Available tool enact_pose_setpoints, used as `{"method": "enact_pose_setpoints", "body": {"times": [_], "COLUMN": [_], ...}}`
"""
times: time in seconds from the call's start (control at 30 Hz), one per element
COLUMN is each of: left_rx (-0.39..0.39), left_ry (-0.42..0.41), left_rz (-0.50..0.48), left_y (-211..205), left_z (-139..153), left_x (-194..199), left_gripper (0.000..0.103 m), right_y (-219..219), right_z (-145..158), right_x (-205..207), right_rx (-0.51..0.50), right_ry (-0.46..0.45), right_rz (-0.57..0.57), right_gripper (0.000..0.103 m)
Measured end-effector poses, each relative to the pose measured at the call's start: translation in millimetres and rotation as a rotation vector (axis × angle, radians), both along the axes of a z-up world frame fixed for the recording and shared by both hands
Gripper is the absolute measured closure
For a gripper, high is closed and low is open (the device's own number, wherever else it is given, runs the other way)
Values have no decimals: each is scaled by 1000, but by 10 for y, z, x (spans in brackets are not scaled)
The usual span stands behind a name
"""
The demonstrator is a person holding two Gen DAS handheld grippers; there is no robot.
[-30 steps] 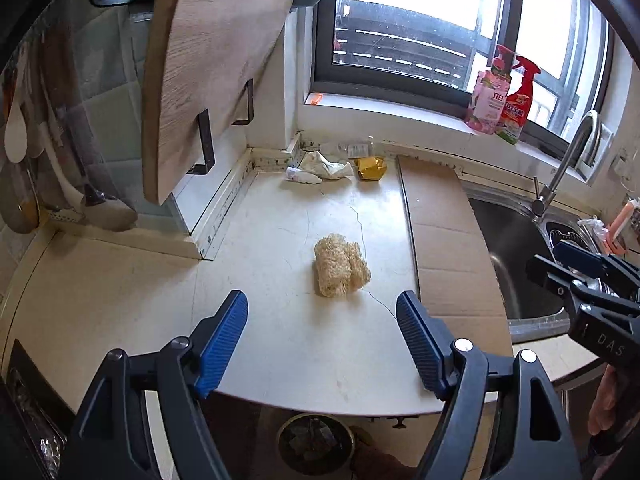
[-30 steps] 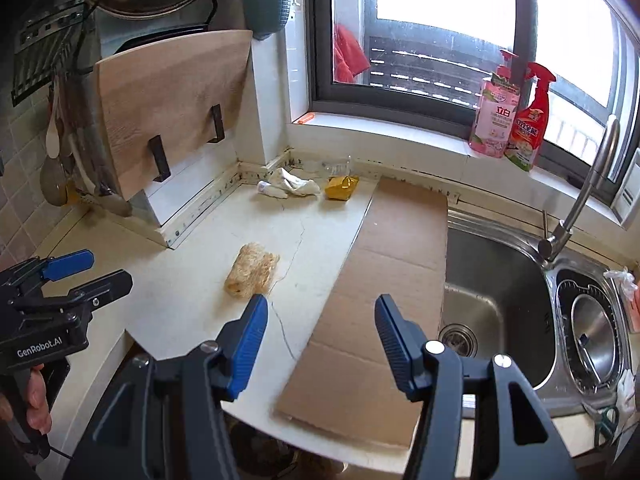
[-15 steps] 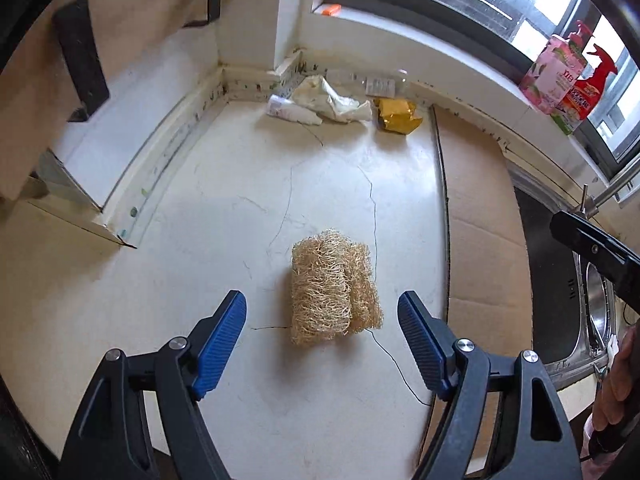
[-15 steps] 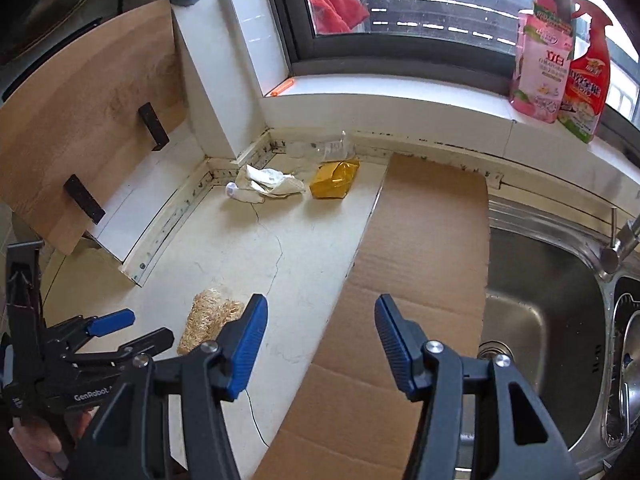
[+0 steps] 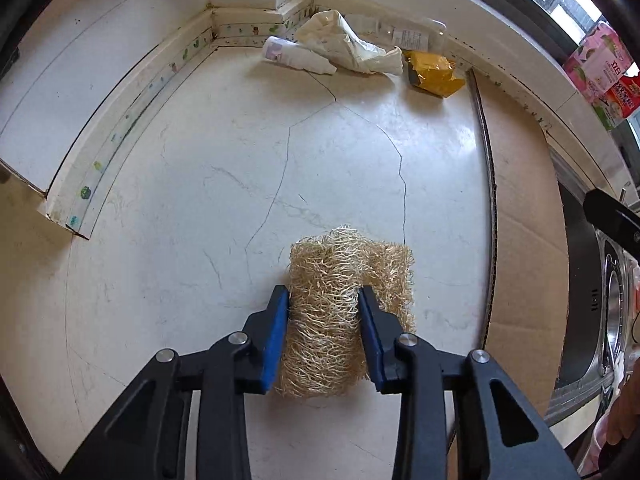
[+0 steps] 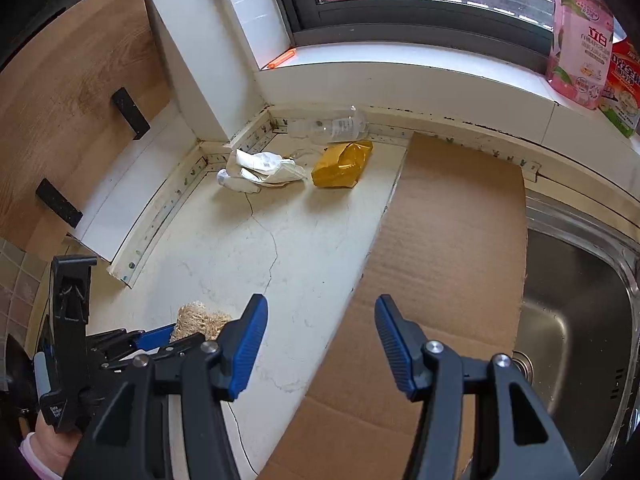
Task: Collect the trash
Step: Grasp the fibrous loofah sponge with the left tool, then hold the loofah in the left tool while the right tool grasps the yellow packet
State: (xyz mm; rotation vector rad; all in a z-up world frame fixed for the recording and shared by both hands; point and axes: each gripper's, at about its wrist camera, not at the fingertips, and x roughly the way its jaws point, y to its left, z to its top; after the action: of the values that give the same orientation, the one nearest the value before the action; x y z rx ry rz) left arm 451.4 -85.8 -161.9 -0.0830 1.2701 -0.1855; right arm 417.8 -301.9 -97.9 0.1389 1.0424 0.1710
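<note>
- The left claw (image 5: pixel 323 322) points steeply down at the cracked white tabletop (image 5: pixel 224 184); its jaws have just been closing, and the blue pads (image 5: pixel 276 332) now press both sides of a straw-coloured loofah scrubber (image 5: pixel 340 280).
- The loofah scrubber lies on the tabletop near its front edge, and part of it bulges out past the right pad towards the cardboard sheet (image 5: pixel 524 216).
- From the right wrist view only the top of the scrubber shows, behind the left claw's dark frame at the lower left.
- The right claw (image 6: pixel 318 340) hangs with its jaws apart and nothing between them, over the line where the tabletop meets the cardboard sheet.
- The cardboard sheet lies flat from the back wall to the front edge, between the bare tabletop and the steel sink (image 6: pixel 576 320).
- More litter sits in the back corner: a crumpled white wrapper (image 5: pixel 348 46) lying over a small white bottle (image 5: pixel 292 54), a yellow packet (image 5: pixel 434 74) just beside them, and a clear plastic bottle (image 6: pixel 332 126) on its side against the wall.
- A wooden cutting board (image 6: pixel 76 92) leans at the left.
- Two cleaning-product packs (image 6: pixel 580 40) stand on the window sill.
- A hand with a pink cuff (image 6: pixel 48 448) holds the left claw's handle.
</note>
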Motion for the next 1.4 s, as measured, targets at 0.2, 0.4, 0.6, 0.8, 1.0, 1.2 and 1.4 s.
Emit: {"method": "enact_pose_setpoints", "body": {"times": [0.2, 0.4, 0.6, 0.8, 1.0, 1.2, 1.4], "left_rx": [-21, -2, 118, 132, 133, 172, 196], "left_ry": [-37, -121, -216, -241, -249, -285, -308], "left_rz": [36, 50, 37, 63, 111, 150, 142], "left_y": [66, 116, 58, 91, 134, 170, 121], "left_z": [215, 569, 735, 753, 716, 686, 662], "left_x": [23, 166, 388, 585, 798, 926, 996], "left_gripper": [77, 77, 77, 77, 77, 77, 77], "right_y": [37, -80, -268, -444, -333, -189, -16], "right_z": [54, 32, -174, -577, -759, -865, -909], "right_x": [235, 709, 1257, 1732, 2002, 2063, 2006], "right_rx": [14, 67, 163, 277, 187, 137, 100], "right_ry": [-10, 4, 32, 108, 111, 96, 81], "right_rz": [16, -42, -143, -244, -226, -176, -93], "right_gripper": [47, 47, 47, 47, 46, 47, 66]}}
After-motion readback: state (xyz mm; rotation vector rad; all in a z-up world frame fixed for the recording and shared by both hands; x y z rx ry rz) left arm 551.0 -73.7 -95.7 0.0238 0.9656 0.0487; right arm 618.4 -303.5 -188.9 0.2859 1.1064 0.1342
